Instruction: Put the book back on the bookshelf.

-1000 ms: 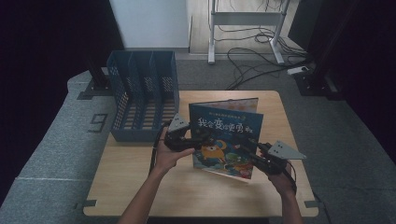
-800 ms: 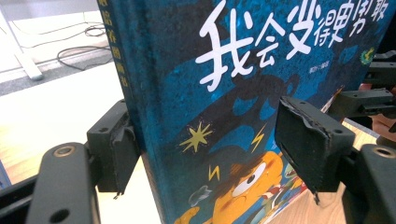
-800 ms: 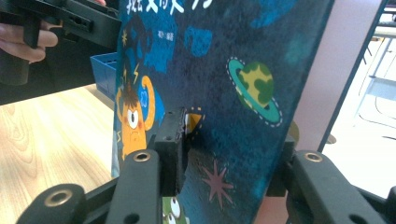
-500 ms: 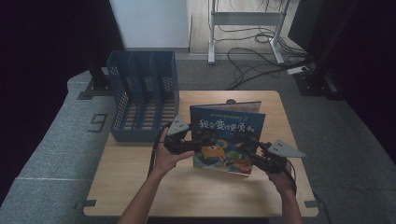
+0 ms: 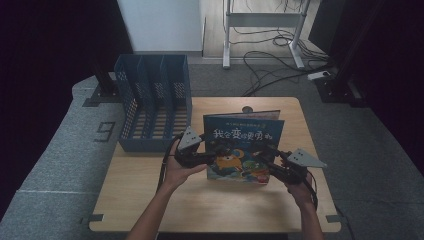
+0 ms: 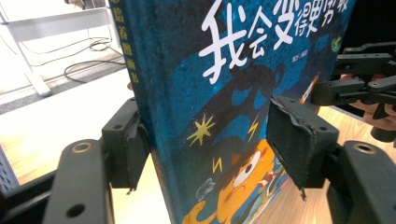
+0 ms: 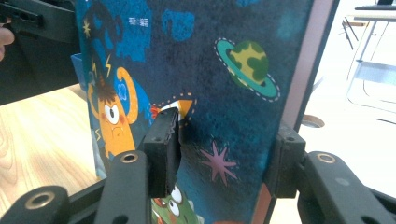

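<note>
The book [image 5: 243, 145] is a blue picture book with white title characters and an orange cartoon figure; it stands upright, apparently closed, on the table's middle.

The wooden table [image 5: 150, 200] stood on grey carpet. A blue file rack [image 5: 152, 102] sat at its far left corner, and a picture book [image 5: 243, 145] stood upright near the middle (a round cable hole [image 5: 247, 109] lay just behind it).

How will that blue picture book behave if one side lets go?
Probably stiff: the picture book stands upright, its cover flat. Likely to tip, since it balances on its bottom edge on the table. Its cover looks smooth, so perhaps slippery.
</note>
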`<state>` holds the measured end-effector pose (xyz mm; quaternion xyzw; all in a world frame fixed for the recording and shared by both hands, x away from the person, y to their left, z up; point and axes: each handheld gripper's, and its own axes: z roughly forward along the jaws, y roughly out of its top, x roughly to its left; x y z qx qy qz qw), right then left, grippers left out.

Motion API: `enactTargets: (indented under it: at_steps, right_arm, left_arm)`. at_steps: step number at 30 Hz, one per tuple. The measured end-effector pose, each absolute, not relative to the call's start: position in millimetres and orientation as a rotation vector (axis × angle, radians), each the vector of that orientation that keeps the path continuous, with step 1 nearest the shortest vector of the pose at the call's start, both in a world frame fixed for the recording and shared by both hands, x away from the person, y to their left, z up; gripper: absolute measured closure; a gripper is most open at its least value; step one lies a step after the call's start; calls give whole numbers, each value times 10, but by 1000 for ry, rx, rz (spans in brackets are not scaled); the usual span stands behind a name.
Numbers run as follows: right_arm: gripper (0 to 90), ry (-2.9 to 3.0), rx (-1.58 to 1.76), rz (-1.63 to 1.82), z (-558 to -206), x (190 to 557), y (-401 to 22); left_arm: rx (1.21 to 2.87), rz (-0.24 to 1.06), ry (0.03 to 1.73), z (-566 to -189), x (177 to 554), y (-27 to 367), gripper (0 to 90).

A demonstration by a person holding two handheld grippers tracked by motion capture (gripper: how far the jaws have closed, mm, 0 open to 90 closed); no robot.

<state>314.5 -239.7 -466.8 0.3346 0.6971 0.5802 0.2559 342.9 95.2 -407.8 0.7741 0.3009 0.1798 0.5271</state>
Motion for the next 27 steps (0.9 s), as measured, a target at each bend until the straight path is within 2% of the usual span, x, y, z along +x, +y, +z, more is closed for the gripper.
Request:
enactTargets:
  at_steps: [16,27]
  right_arm:
    - [451,1851,1015,1555,-4755,3232,-2367]
    - [456,1860,1021,1572,-4766,3226,-2402]
  left_arm:
    - [1819,422,680,-4108,3369,994,407]
    - [1802,404,672,-4086,3384,980,441]
